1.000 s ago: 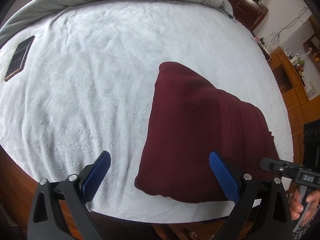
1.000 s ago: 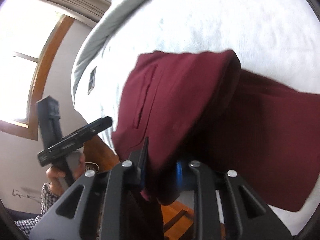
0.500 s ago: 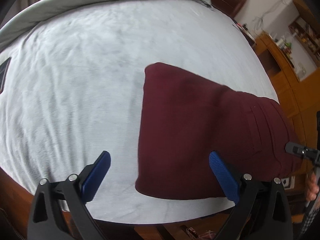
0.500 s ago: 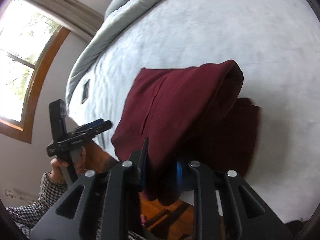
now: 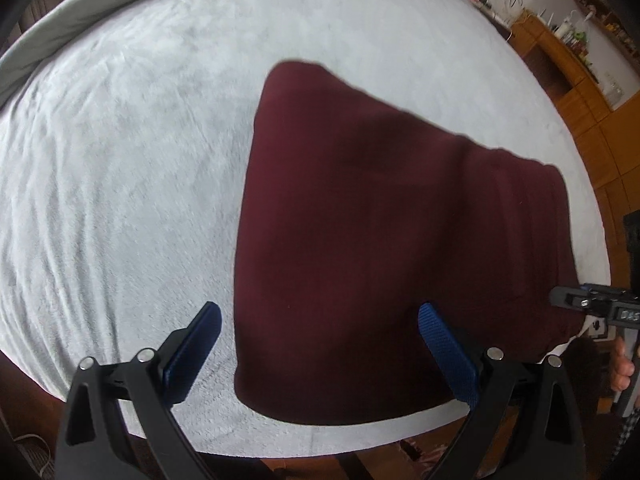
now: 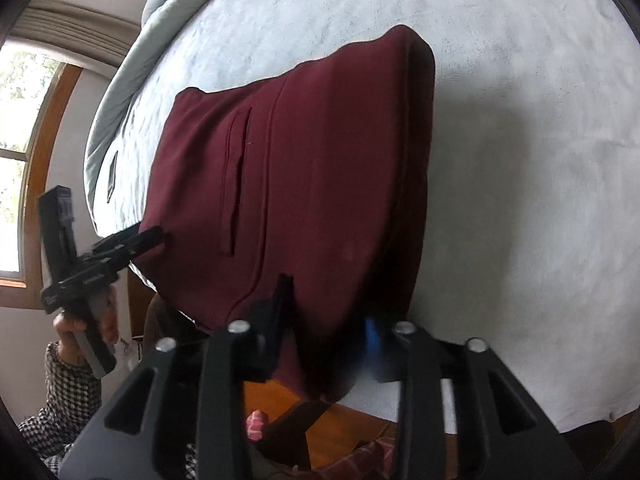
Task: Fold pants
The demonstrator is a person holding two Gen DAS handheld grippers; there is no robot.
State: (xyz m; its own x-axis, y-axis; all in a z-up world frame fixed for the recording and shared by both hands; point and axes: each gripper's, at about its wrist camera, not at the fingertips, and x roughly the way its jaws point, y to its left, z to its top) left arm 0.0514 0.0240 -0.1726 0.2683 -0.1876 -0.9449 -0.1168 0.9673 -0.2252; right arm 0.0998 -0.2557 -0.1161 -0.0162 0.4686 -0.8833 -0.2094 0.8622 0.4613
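The maroon pants lie folded on the pale grey bed cover, near its front edge. My left gripper is open and empty, its blue pads spread just above the near end of the pants. My right gripper is at the pants' corner at the bed edge; its jaws have parted and the cloth still sits between them. A slit pocket faces up. The right gripper also shows at the right edge of the left wrist view.
A rumpled grey duvet lies along the far side of the bed. A phone lies on the cover. Wooden cabinets stand at right, a window at left. The left gripper shows in the right wrist view.
The right gripper carried the pants' end over and laid the fold flat, then its jaws widened. The left gripper moved a little closer to the pants, still open.
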